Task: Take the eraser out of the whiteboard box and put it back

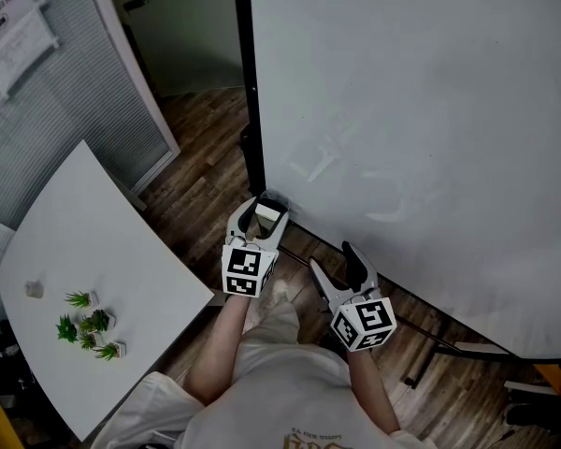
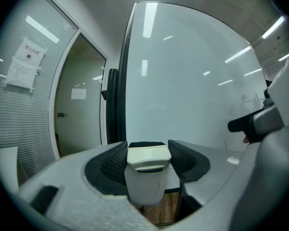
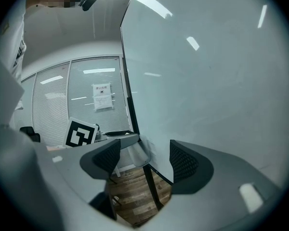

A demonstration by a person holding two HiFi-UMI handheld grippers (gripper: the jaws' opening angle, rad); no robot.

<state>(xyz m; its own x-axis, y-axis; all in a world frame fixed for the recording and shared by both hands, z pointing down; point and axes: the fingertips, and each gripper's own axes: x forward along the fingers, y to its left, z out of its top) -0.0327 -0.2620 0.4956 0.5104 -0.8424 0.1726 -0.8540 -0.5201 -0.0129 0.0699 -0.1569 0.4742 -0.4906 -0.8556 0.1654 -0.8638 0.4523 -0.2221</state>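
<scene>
A cream eraser (image 2: 148,158) sits between the ribbed pads of my left gripper (image 2: 147,163), which is shut on its sides. Under the cream top is a pale grey body (image 2: 144,189); I cannot tell whether that is the whiteboard box or part of the eraser. In the head view the left gripper (image 1: 262,223) holds the eraser (image 1: 267,215) at the lower left corner of the whiteboard (image 1: 411,129). The right gripper view shows a translucent holder (image 3: 136,154) at that board edge. My right gripper (image 1: 330,258) hangs open and empty to the right, close to the board's bottom edge.
A white table (image 1: 103,241) with small potted plants (image 1: 89,325) stands at the left. Behind it are a blind-covered glass partition (image 1: 65,92) and a doorway. The board's dark post (image 1: 248,82) and its floor frame (image 1: 439,344) stand on the wooden floor.
</scene>
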